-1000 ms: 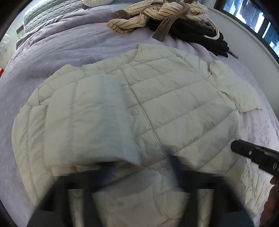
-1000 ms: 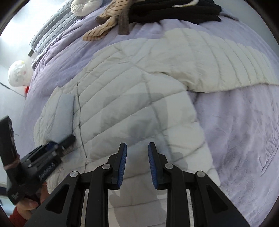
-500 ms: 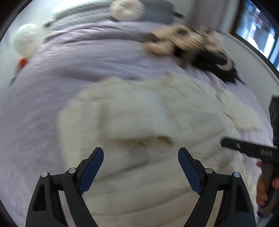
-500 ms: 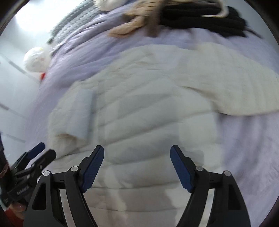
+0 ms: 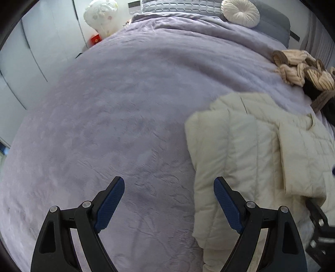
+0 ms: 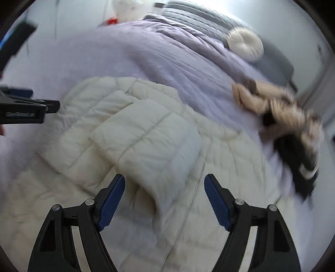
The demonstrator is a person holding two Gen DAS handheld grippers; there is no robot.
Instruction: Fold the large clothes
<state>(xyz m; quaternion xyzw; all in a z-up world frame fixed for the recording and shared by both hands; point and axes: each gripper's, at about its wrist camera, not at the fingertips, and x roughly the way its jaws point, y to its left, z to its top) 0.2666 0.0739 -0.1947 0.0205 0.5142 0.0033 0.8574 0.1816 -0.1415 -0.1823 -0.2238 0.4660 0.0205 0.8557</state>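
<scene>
Both claws spread wide, nothing held. Left claw (image 5: pixel 169 200) hangs over bare lilac bedspread (image 5: pixel 117 117), w/ the cream quilted jacket (image 5: pixel 247 159) just beside its right finger. Right claw (image 6: pixel 164 198) hangs over the jacket (image 6: pixel 146 138), which lies flat on the bed w/ one sleeve (image 6: pixel 150 134) folded across its front. Striped beige garment (image 6: pixel 278 104) & dark clothes (image 6: pixel 299 159) piled at far right, apart from jacket. Round cream cushion (image 5: pixel 240 10) near headboard.

Cream quilted jacket (image 6: pixel 146 134), lilac bedspread (image 5: pixel 117 108)
</scene>
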